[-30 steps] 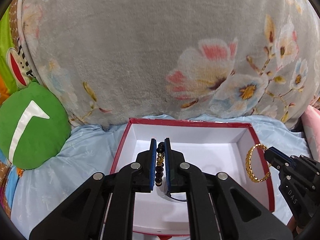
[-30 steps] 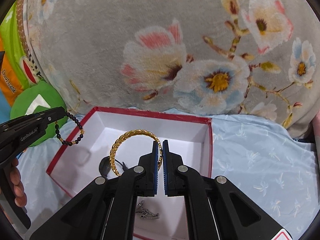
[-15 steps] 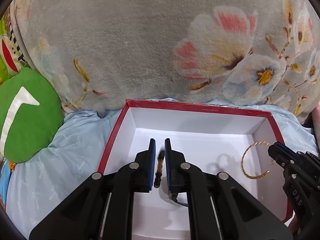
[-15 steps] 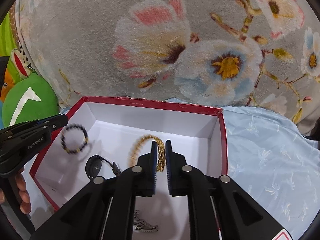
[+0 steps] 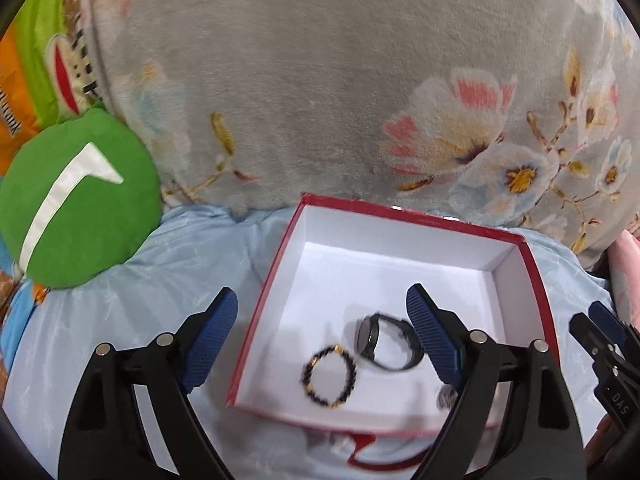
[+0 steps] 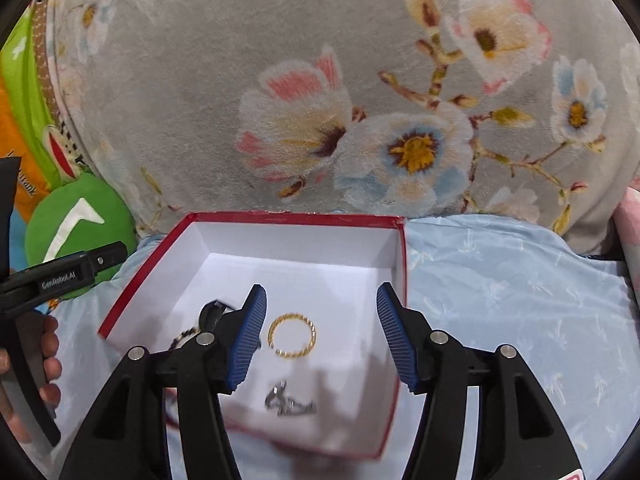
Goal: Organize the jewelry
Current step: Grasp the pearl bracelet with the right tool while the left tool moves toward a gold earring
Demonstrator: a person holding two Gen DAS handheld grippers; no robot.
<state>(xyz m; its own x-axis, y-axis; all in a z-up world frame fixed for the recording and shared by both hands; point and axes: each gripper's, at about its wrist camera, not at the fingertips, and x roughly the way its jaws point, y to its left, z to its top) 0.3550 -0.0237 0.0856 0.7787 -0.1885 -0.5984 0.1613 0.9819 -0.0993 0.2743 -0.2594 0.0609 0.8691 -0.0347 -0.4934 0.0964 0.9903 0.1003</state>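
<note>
The left tongs (image 5: 320,316) stand wide apart above the near left part of the red box (image 5: 400,213), their jaws having just been opening, and nothing is between the blue pads now. Below them, on the box's white floor, the black bead bracelet (image 5: 329,376) with its few gold beads lies loose, just beside a dark watch (image 5: 386,347) that rests tilted on its edge. The right tongs (image 6: 321,330) are also parted, their jaws having just been opening too, and the gold bracelet (image 6: 292,336) lies flat on the box floor in the gap between the pads, touching neither. Nearer the camera in the right wrist view, a small silver piece (image 6: 289,402) lies on the same white floor, slightly blurred. The box sits on a pale blue sheet (image 6: 512,292) with a faint leaf print. Behind it rises a grey plush blanket (image 6: 340,92) printed with pink and blue flowers, and a round green cushion (image 5: 76,200) with a white mark lies off to the left. A person's fingers (image 6: 50,360) wrap the handle of the left tongs at the edge of the right wrist view.
</note>
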